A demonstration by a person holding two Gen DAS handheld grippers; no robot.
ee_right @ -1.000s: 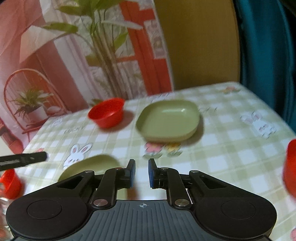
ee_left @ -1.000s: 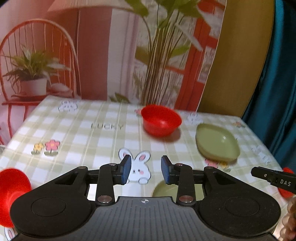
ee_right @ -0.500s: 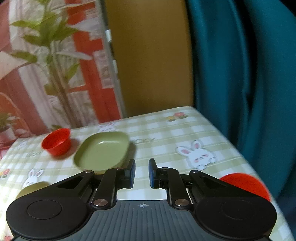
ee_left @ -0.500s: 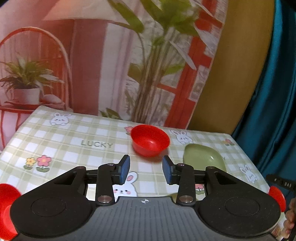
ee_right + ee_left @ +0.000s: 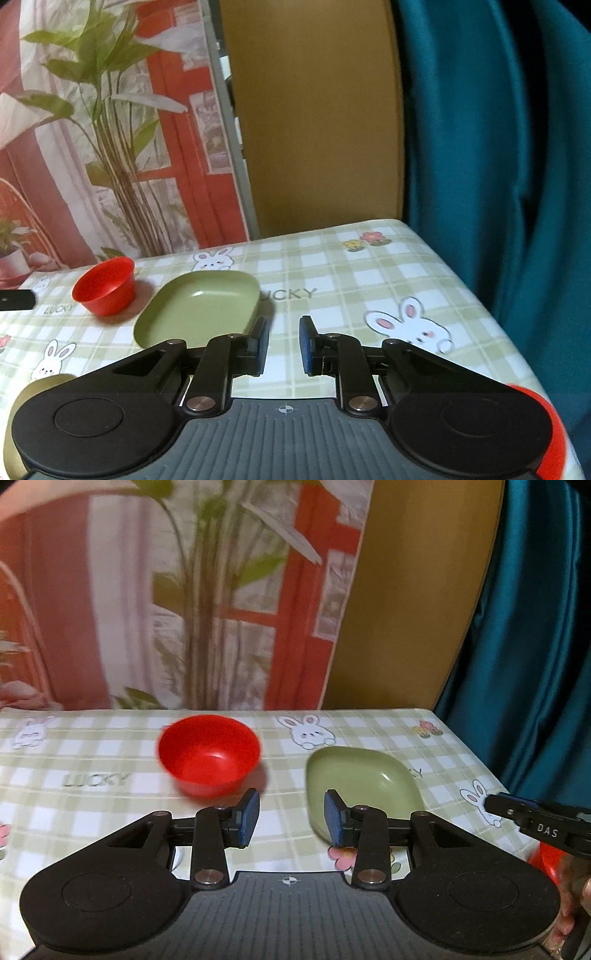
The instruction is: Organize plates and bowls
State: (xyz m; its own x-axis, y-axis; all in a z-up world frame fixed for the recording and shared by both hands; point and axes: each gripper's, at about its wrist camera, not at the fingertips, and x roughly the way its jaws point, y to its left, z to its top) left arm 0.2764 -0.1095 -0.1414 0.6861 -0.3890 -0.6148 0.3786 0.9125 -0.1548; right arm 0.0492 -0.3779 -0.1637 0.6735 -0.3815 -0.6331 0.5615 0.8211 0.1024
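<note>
The left gripper (image 5: 291, 821) hangs above the checked tablecloth (image 5: 92, 812) with its blue pads spread wide and nothing between them. Ahead of its left finger sits a red bowl (image 5: 208, 755), upright on the cloth, and ahead of its right finger a green plate (image 5: 364, 781) lies flat, near the bowl but apart from it. At the right edge of that view the tip of the right gripper shows, with a sliver of a second red bowl (image 5: 546, 856) under it. The right gripper (image 5: 282, 345) has its pads parted by a smaller gap, also holding nothing, above the cloth near a printed rabbit (image 5: 410, 325). From here the green plate (image 5: 201, 306) lies just left of its left finger, the red bowl (image 5: 105, 286) beyond it toward the far left, and another green plate (image 5: 40, 386) peeks out at the lower left, while a red rim (image 5: 552, 435) shows at the lower right behind the gripper body
</note>
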